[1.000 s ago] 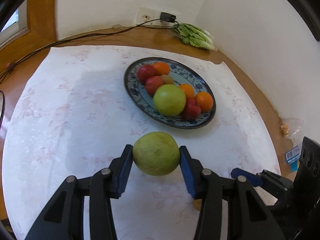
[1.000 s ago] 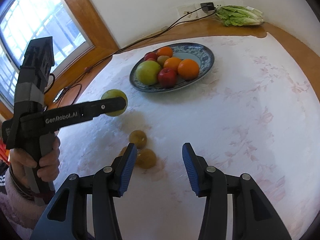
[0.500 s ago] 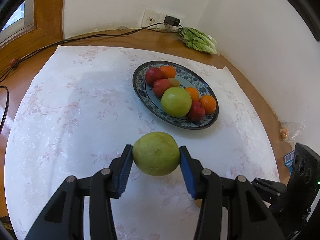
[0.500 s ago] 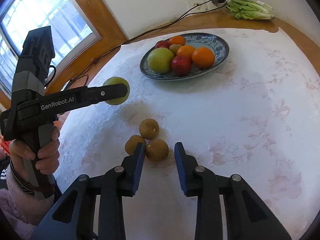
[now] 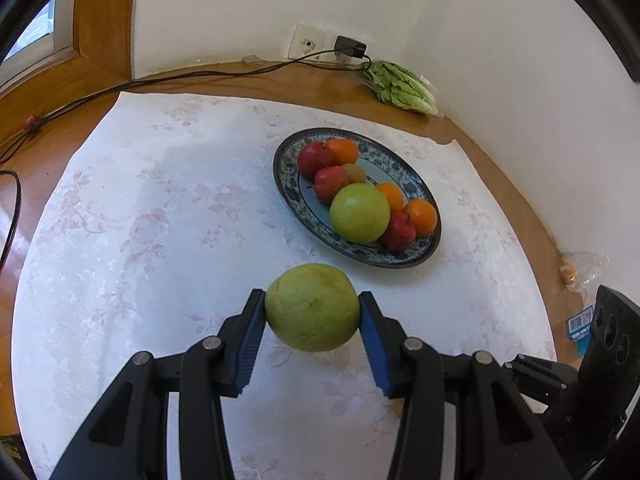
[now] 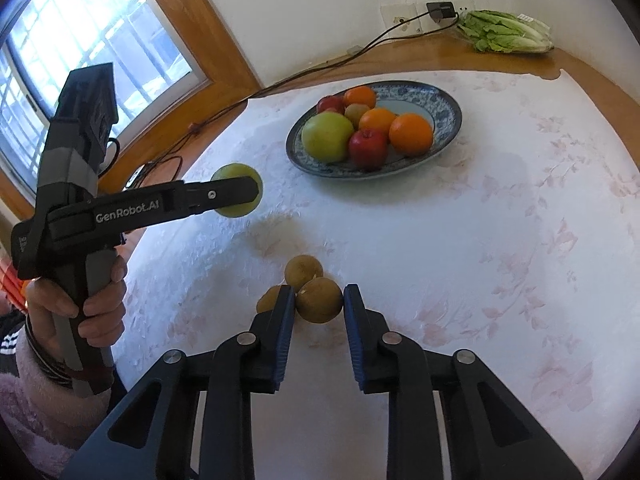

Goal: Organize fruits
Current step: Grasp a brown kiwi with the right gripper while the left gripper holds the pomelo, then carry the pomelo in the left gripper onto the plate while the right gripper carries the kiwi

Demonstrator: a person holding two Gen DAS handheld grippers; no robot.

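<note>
A blue-patterned plate at the far side of the white floral cloth holds a big green fruit, red apples, oranges and one small brown fruit. My left gripper is shut on a second green fruit and holds it in the air short of the plate. The right wrist view shows it from the side. My right gripper is shut on a round brown fruit lying on the cloth. Two more brown fruits touch it just behind and to the left.
A bagged lettuce lies by the back wall beside a plugged-in charger whose cable runs along the wooden table edge. A window is at the left. A person's hand grips the left tool. A plastic bag lies off the cloth's right edge.
My right gripper moved up to the cluster of brown fruits and its jaws closed on the nearest one. The left gripper kept the green fruit and barely shifted.
</note>
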